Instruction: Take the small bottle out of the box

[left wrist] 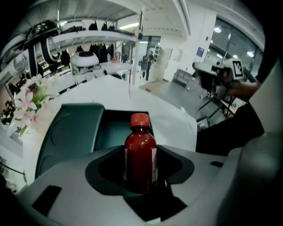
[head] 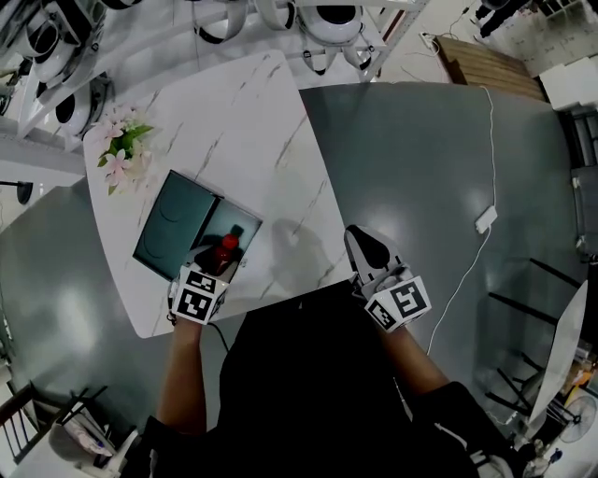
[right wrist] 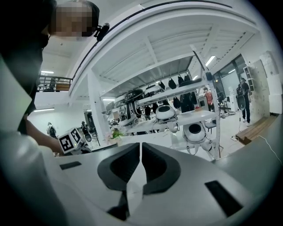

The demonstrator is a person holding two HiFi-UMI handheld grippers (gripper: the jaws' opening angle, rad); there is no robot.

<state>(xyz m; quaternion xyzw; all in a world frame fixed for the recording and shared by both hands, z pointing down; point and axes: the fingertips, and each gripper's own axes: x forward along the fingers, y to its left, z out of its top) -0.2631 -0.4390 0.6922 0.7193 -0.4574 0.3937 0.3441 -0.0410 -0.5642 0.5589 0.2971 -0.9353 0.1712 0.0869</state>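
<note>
The small bottle [head: 225,250], dark red with a red cap, stands upright in the open teal box [head: 245,224] near the front left of the white marble table [head: 271,131]. The box's lid [head: 176,222] lies open to its left. My left gripper [head: 219,265] reaches in from the table edge. In the left gripper view the bottle [left wrist: 140,159] fills the gap of that gripper [left wrist: 140,178], with the dark pads [left wrist: 104,170] against both sides. Its base is hidden behind the jaws. My right gripper [head: 364,246] hovers at the table's front right corner. It [right wrist: 140,161] is shut on nothing.
Pink flowers [head: 121,151] stand at the table's far left corner, beyond the box lid [left wrist: 70,128]. Shelving with white helmet-like shells [head: 332,21] runs behind the table. On the grey floor to the right lies a white cable with an adapter [head: 486,220].
</note>
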